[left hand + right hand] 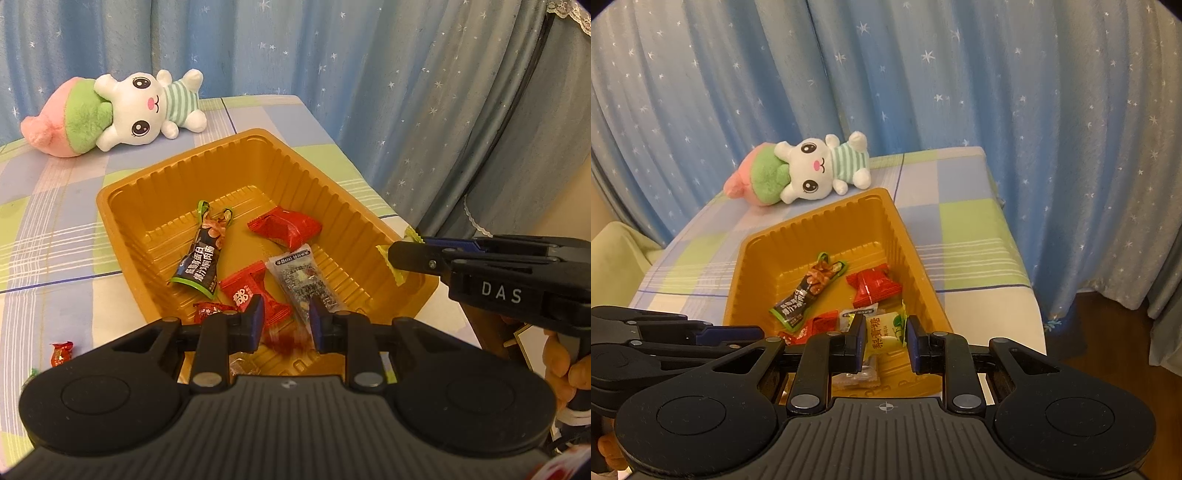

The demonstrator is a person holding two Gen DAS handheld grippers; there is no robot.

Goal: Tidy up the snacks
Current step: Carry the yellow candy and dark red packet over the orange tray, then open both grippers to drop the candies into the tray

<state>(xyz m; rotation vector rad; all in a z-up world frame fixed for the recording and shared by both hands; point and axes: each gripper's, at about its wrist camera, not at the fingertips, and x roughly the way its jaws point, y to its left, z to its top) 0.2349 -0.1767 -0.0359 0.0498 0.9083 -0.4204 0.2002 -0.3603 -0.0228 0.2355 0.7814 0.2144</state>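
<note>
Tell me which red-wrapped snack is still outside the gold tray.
The small red foil candy on the tablecloth, left of the gold tray. The other red packets, like the red pillow pack, lie inside it.

Snack packets (258, 266) in tray (122, 206) on table (48, 229), plush toy (122, 110) behind tray, curtain (295, 48) beyond.

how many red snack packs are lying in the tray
3: a big red pack at the far right, a red pack mid-tray, a small red candy at the near edge by the left gripper. More may hide behind it.
</note>
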